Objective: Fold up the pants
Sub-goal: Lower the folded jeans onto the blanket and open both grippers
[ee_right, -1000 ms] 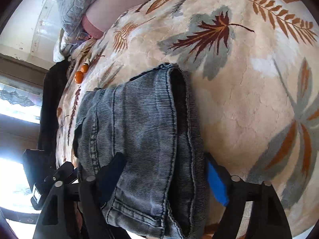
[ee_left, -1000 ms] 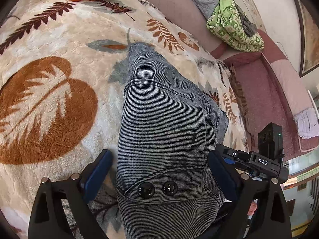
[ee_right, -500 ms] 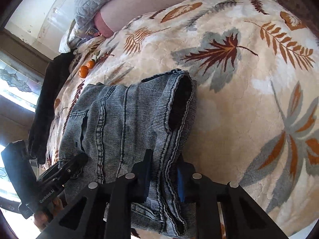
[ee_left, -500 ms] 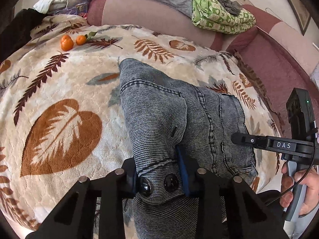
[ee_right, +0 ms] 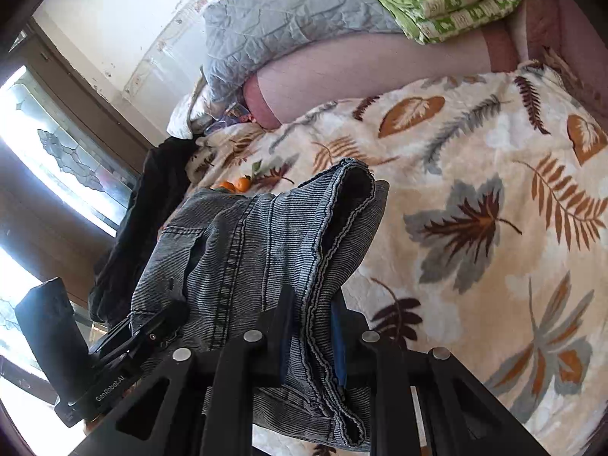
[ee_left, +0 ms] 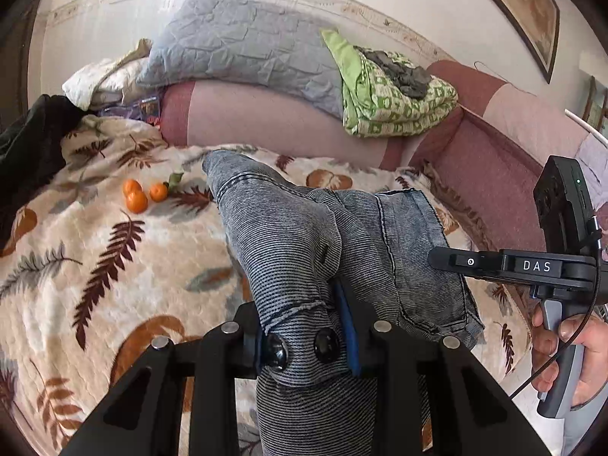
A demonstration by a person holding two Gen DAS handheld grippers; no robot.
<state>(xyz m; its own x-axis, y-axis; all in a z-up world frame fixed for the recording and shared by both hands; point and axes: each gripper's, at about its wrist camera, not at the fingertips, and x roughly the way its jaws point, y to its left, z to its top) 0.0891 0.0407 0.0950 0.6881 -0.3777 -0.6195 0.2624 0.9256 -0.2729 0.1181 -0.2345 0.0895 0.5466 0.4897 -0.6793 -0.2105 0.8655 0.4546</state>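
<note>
- Clamping the pants [ee_left: 288, 243] waistband in my left gripper [ee_left: 304, 342], by its buttons.
- Pinching the hem end, my right gripper [ee_right: 309, 338] sits alongside; denim sags between.

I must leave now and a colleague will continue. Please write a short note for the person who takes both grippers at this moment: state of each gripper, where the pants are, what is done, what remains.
Left gripper: shut on the pants, at the waistband end with the two black buttons.
Right gripper: shut on the hem edge of the pants.
Pants: held up over the leaf-pattern blanket; far end reaches toward the pillows.
Nearby: three oranges on the blanket, clear of the pants.
Done: both ends gripped, with the pants already doubled over.
Left: probably lay them flat, fold again, release.
</note>
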